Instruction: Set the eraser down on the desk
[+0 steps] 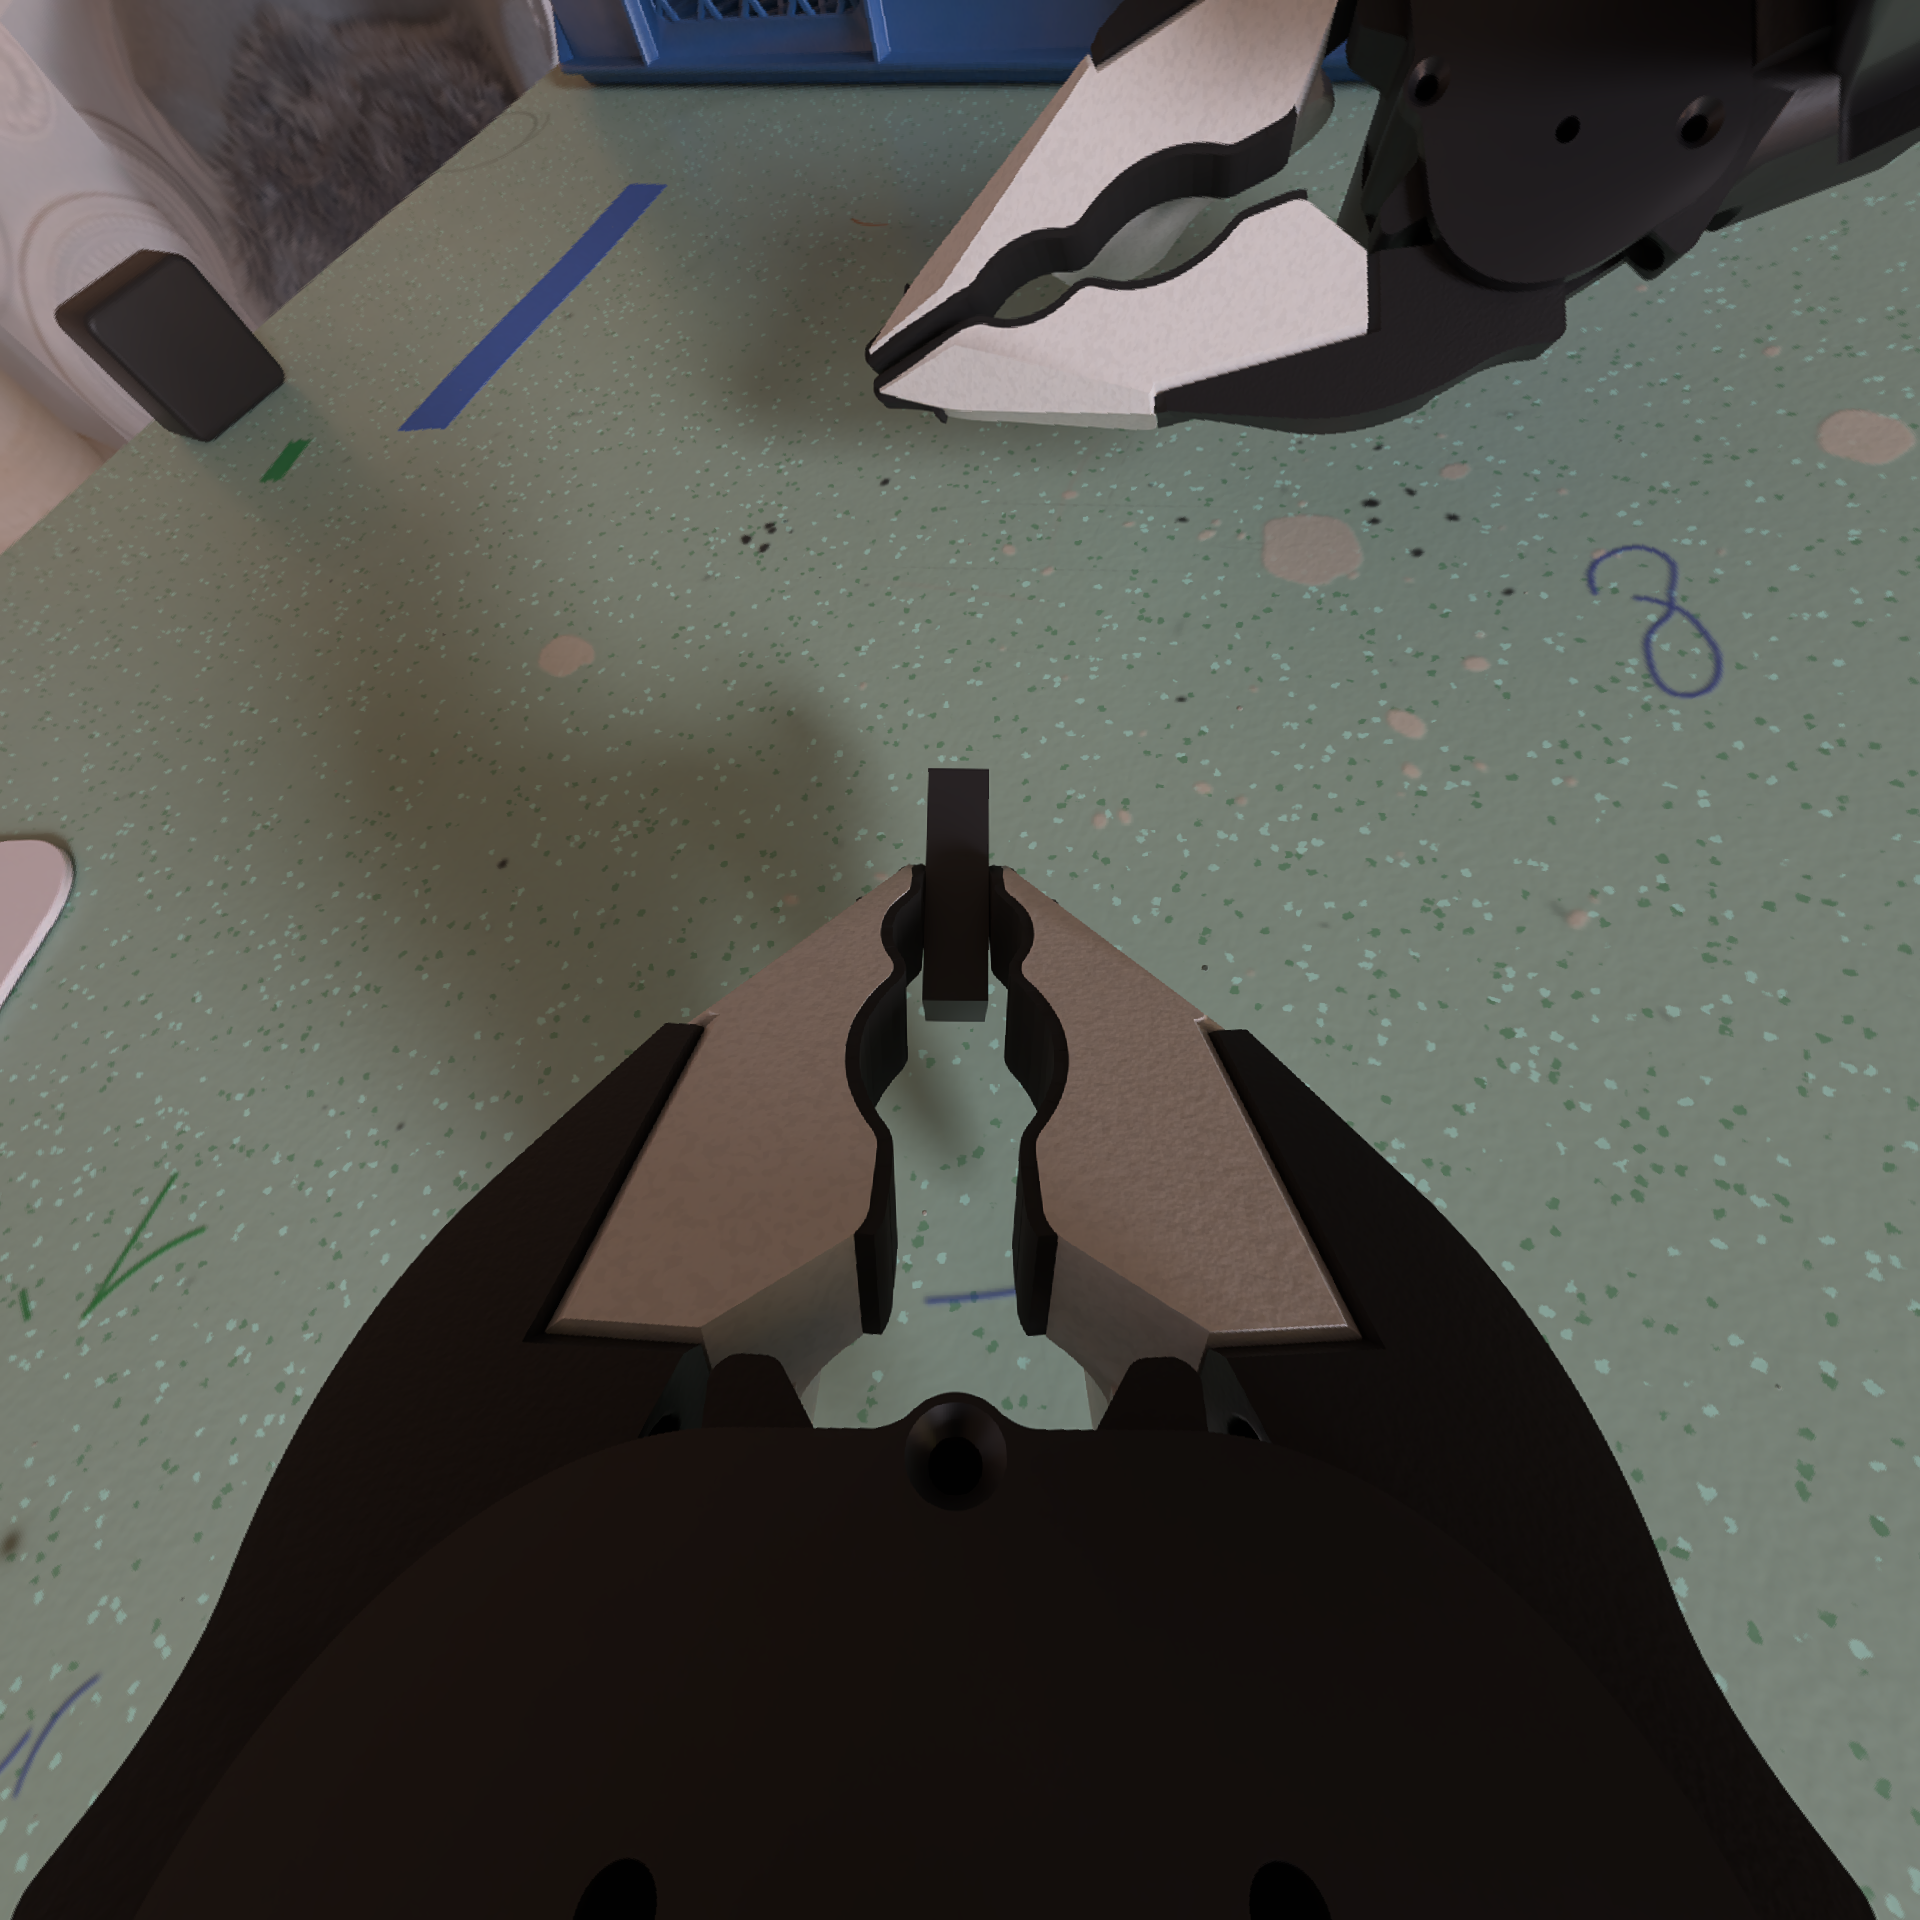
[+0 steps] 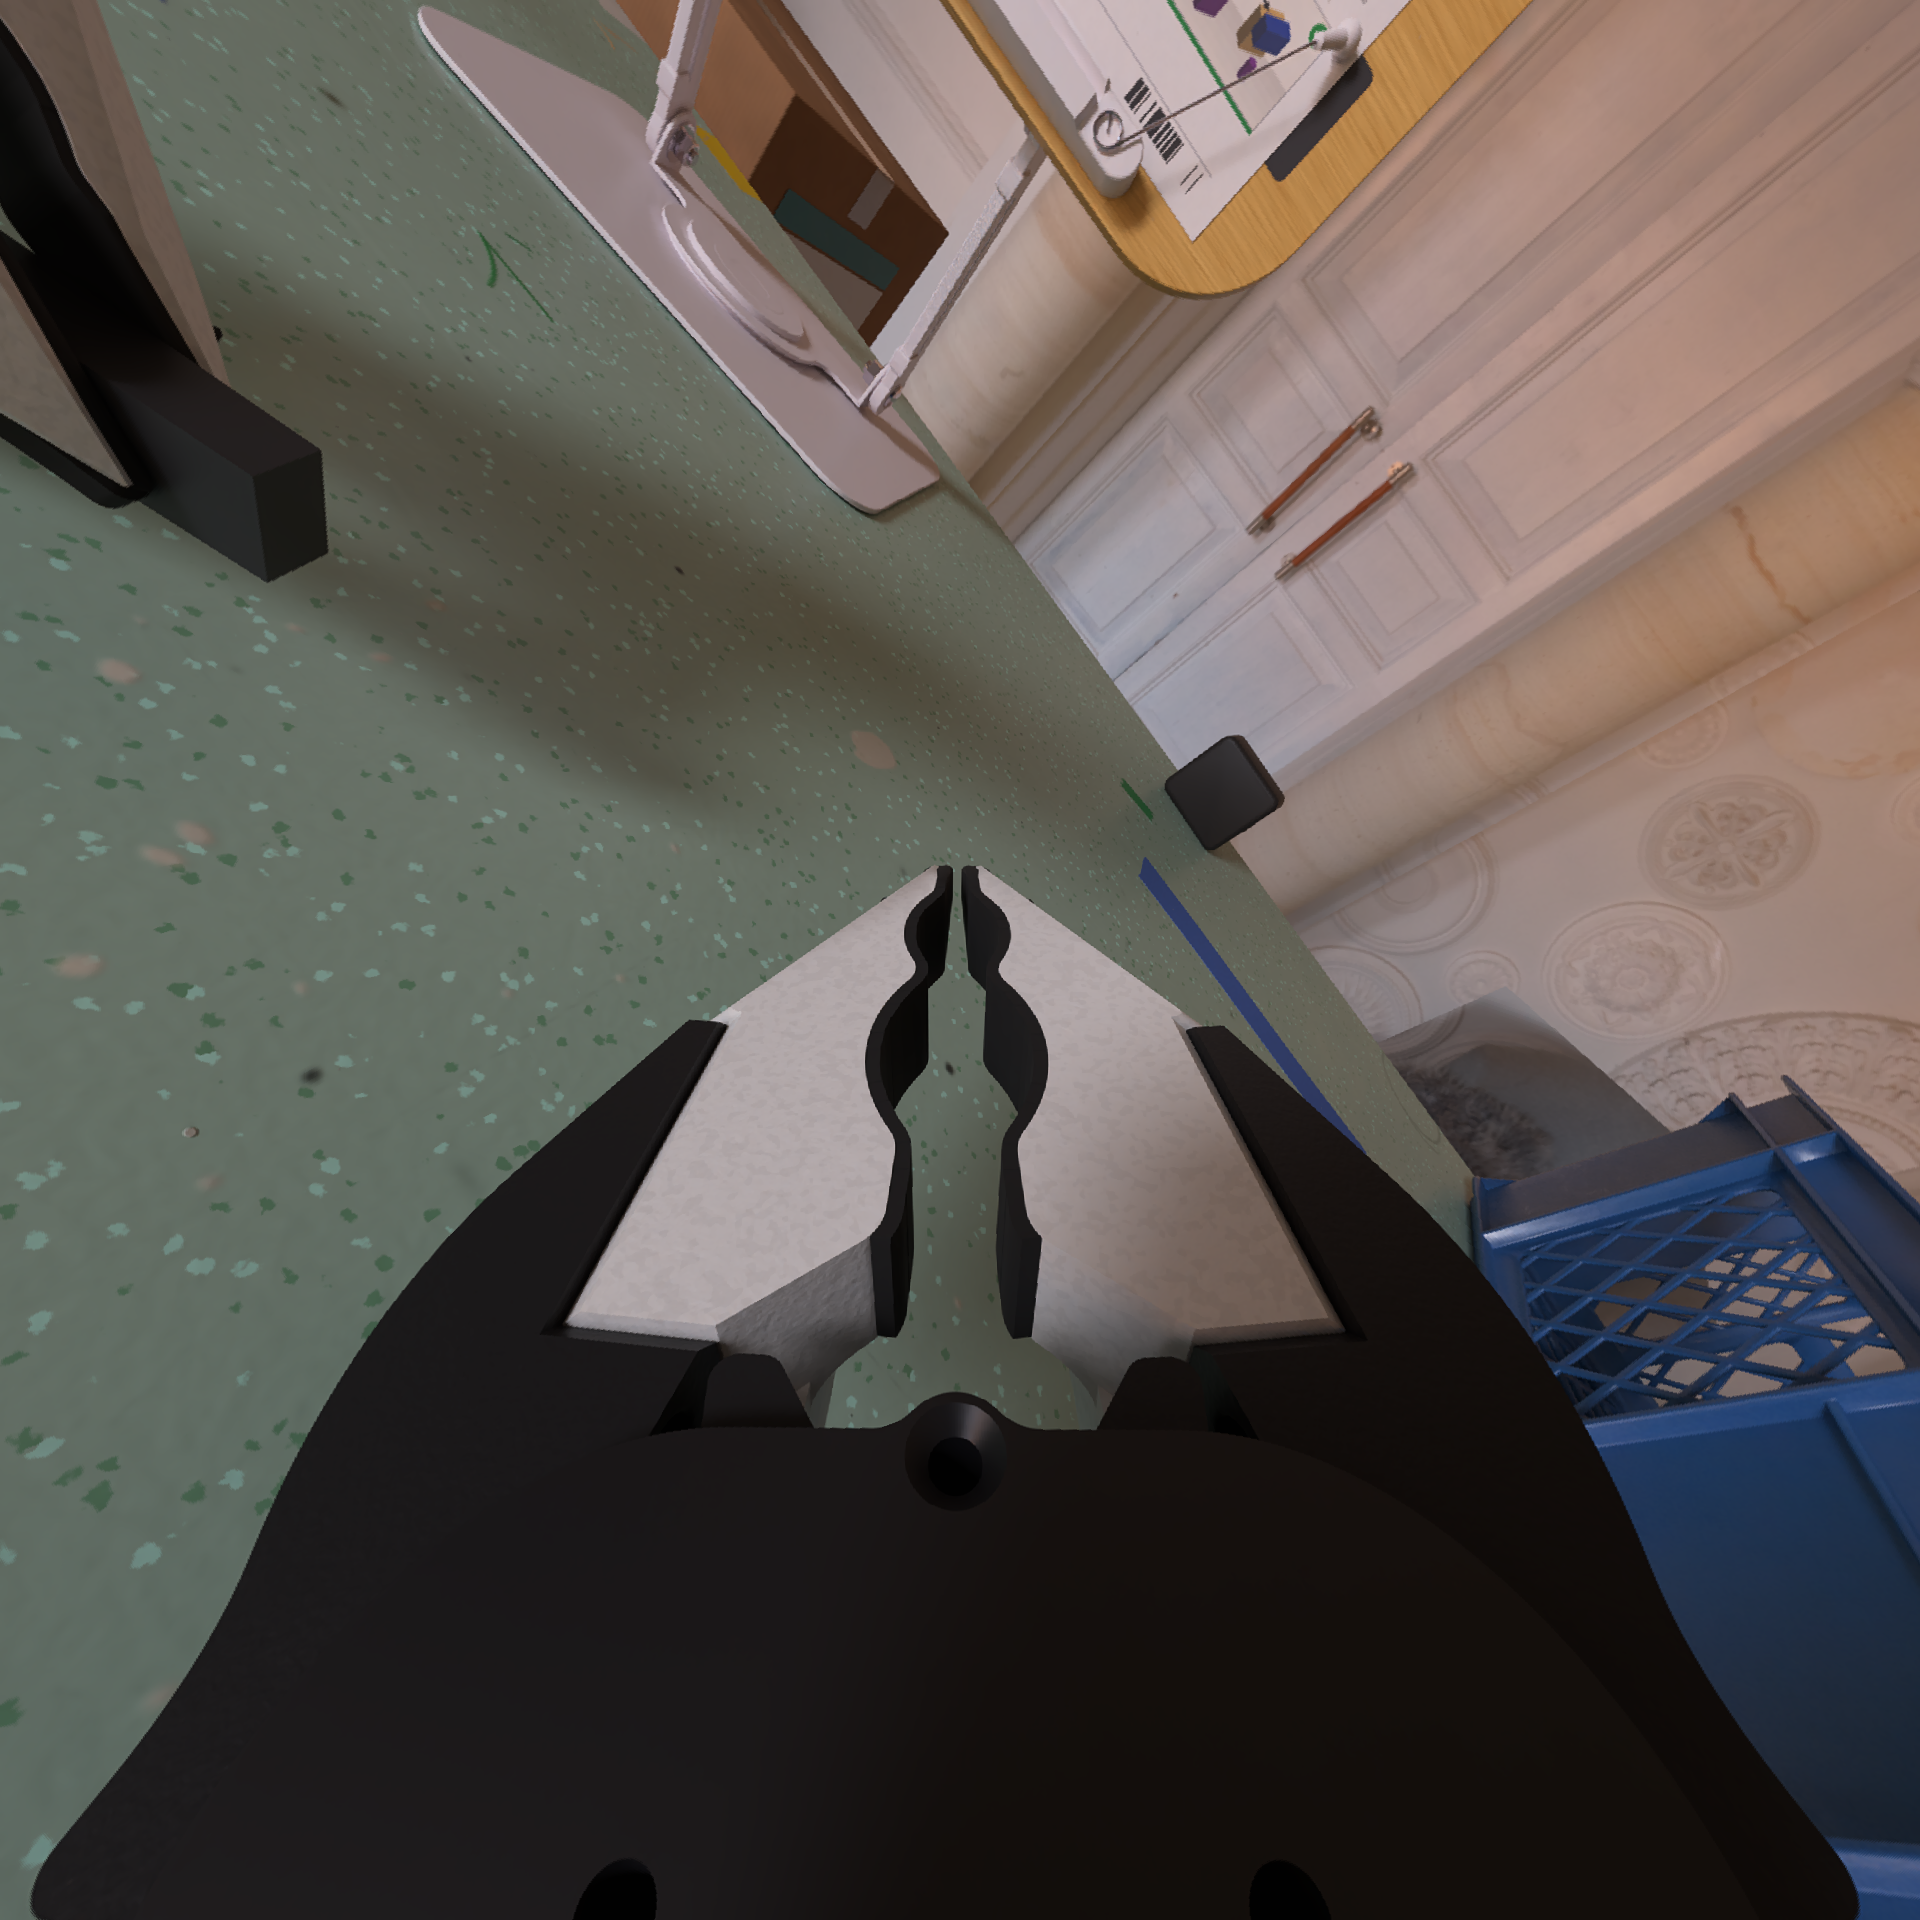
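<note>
My left gripper point(image 1: 956, 878) is shut on a black block-shaped eraser point(image 1: 956, 894), pinched between the fingertips and sticking out beyond them over the green speckled desk point(image 1: 1351, 831). In the right wrist view the eraser point(image 2: 223, 488) shows at the upper left, held low over the desk point(image 2: 416, 831); I cannot tell whether it touches. My right gripper point(image 2: 956, 873) is shut and empty, hovering near the desk's edge. It also shows in the left wrist view point(image 1: 883, 374), far right of the eraser.
A blue crate point(image 1: 748, 42) stands at the desk's far edge, also beside my right gripper point(image 2: 1714, 1299). A white lamp base point(image 2: 727, 270) lies on the desk. A black cube point(image 1: 171, 343) sits at the desk edge near a blue tape strip point(image 1: 530, 307).
</note>
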{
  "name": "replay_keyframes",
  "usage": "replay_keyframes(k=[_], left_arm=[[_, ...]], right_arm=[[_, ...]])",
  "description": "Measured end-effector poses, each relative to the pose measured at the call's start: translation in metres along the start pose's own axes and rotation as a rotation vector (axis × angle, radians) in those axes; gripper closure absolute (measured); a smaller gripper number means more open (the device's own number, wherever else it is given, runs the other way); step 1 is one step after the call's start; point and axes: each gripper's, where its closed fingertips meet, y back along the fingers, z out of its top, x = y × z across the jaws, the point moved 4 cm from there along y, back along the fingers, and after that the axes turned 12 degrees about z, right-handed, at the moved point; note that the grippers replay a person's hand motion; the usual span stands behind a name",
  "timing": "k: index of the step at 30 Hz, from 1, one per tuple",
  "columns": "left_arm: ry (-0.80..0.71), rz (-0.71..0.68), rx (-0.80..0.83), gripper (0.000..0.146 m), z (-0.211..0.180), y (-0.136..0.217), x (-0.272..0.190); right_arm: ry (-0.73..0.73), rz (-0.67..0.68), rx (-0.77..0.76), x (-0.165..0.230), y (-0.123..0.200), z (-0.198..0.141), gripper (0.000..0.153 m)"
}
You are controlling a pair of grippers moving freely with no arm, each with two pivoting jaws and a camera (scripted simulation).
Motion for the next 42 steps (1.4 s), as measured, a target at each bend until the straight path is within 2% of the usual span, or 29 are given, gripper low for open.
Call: replay_keyframes(k=[42], left_arm=[[0.039,-0.036,0.012,0.135,-0.0008,-0.0004,0.0011]], right_arm=[[0.016,0.013,0.026,0.0017,-0.0032,-0.0022,0.151]])
